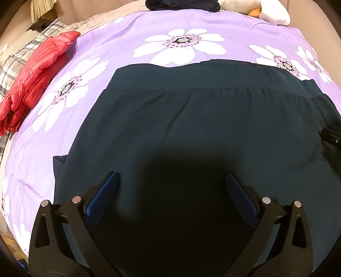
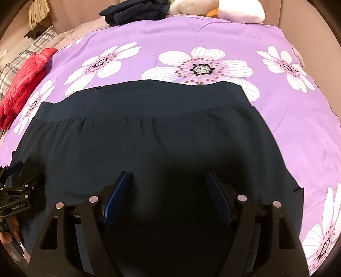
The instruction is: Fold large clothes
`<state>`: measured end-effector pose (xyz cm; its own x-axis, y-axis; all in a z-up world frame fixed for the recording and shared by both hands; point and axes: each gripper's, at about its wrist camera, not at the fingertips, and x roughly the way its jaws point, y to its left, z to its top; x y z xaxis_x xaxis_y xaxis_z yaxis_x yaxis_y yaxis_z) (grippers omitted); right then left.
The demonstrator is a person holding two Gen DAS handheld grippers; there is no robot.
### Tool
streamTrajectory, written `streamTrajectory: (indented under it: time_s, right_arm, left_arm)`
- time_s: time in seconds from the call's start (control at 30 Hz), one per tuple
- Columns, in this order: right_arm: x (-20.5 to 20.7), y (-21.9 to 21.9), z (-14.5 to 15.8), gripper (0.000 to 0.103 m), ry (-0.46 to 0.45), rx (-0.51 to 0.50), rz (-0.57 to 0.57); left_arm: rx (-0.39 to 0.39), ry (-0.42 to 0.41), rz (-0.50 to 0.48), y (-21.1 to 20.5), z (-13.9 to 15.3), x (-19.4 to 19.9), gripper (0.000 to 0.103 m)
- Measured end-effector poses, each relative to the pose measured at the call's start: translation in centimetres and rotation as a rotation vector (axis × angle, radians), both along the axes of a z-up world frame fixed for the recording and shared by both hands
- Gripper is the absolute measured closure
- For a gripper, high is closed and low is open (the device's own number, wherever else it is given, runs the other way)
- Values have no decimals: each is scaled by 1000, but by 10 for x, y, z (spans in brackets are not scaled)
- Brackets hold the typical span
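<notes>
Under your grippers the dark teal garment is matt woven cloth, smooth, gathered into fine puckers below its plain waistband. The purple bedspread beneath it is smooth cloth with a faint sheen. At ten o'clock the red jacket is glossy and quilted. Your left gripper has matt black plastic arms, shiny metal pins and ribbed blue pads, probably rubber. At twelve o'clock the white toy looks fleecy.

The dark garment runs under both frames' lower edges, its near end shadowed
</notes>
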<state>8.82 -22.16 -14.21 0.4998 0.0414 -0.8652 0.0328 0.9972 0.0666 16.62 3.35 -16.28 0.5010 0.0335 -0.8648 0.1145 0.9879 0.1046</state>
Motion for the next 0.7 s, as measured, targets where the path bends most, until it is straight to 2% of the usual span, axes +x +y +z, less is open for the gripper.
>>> streamTrajectory:
  time_s: [0.3,0.37,0.7]
  right_arm:
    - [0,-7,4,28,-7,-31,-18]
    - [-2,-10,6,28,-13,-67,-35]
    - [-24,-55,7,28,-8,-104,-162]
  left_arm:
    - [10,-15,22,18,2,-5,2]
    - [10,-18,30,25,3,-6,2]
    - [31,-47,89,50,11,-20,2]
